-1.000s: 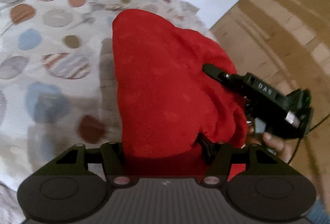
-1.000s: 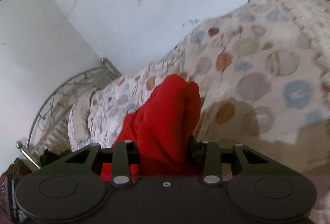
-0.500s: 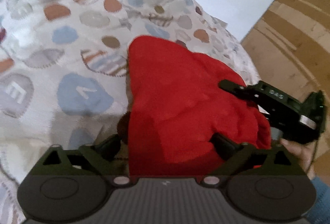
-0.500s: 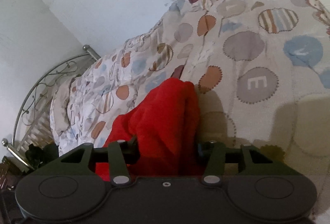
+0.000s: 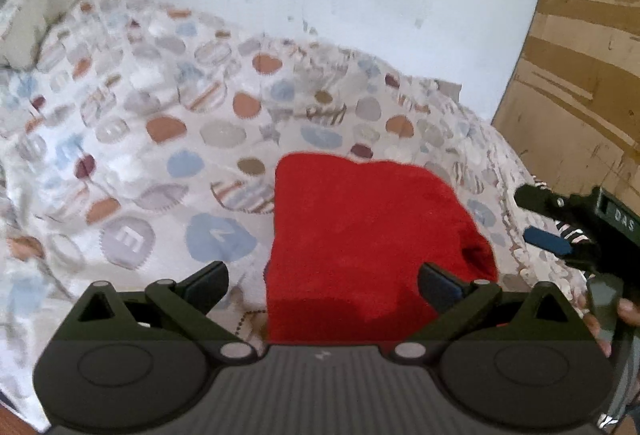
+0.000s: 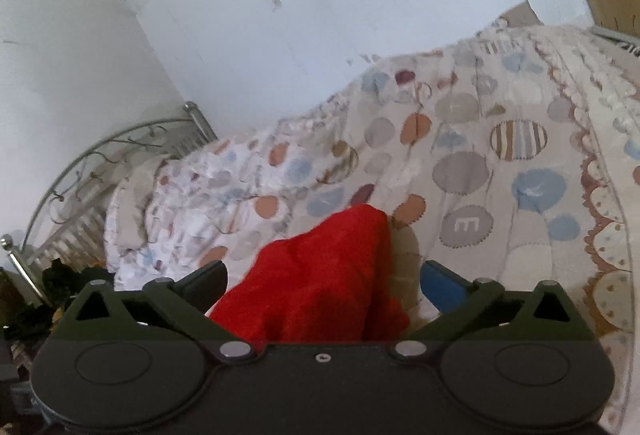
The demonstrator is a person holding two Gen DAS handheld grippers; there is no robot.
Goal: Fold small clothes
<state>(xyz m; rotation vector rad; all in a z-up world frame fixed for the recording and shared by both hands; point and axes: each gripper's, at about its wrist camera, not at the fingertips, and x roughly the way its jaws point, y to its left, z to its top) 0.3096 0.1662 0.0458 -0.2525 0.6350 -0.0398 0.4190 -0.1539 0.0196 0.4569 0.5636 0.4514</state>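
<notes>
The red garment [image 5: 360, 235] lies in a folded heap on the bed, in the lower middle of the left wrist frame, resting on a quilt [image 5: 168, 139] patterned with grey, blue and orange circles. The left tool [image 5: 322, 281] stands with its jaws spread wide; they have just been opening, and the cloth sits between them with neither pad pressing on it. In the right wrist frame the red garment [image 6: 320, 275] shows as a raised ridge in the lower middle, and the right tool [image 6: 322, 281] is also spread wide, its jaws just having opened, the cloth lying loose between them. The right tool [image 5: 560, 223] also appears at the right edge of the left wrist frame, just beside the garment's right side, with a hand [image 5: 624, 311] gripping its handle. A metal bed frame [image 6: 80, 171] curves at the left of the right wrist frame, and a pale wall [image 6: 280, 15] fills the upper part
</notes>
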